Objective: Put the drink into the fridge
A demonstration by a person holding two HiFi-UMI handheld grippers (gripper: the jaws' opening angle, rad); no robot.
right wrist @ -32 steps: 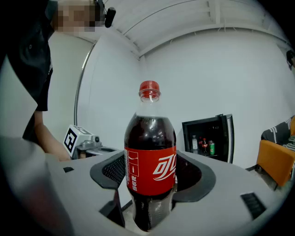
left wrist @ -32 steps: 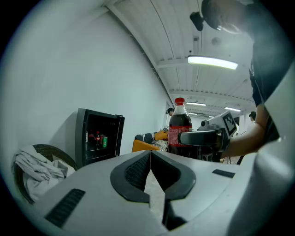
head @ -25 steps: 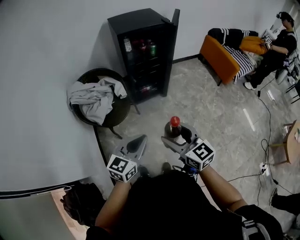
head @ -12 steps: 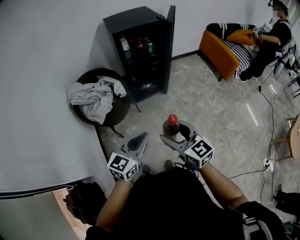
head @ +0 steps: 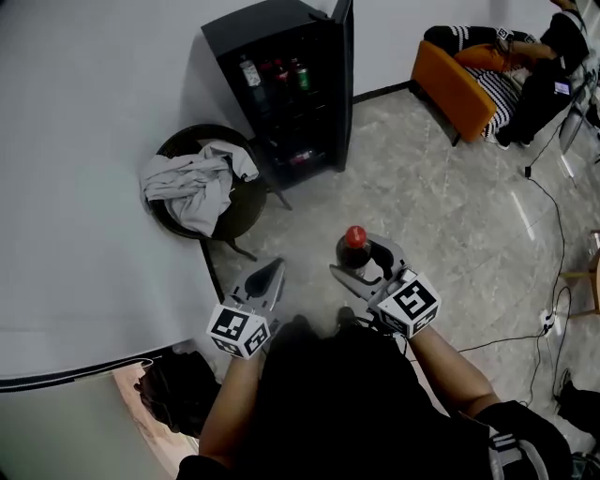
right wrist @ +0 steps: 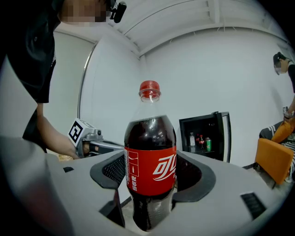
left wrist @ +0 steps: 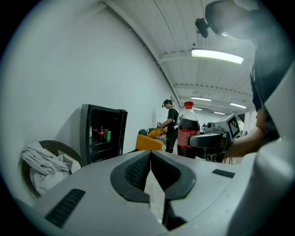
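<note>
Cola bottle (right wrist: 150, 166): you are carrying it upright in the right gripper (head: 366, 265), jaws clamping its label, likely to stop tipping. Left gripper (head: 269, 279): idling clenched, empty, just alongside. Fridge (head: 272, 23): standing open well ahead.

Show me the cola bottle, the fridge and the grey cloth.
cola bottle (right wrist: 152, 173): right gripper view, on its red label.
fridge (head: 267, 19): head view, on its black top.
grey cloth (head: 192, 183): head view, middle of the heap.
</note>
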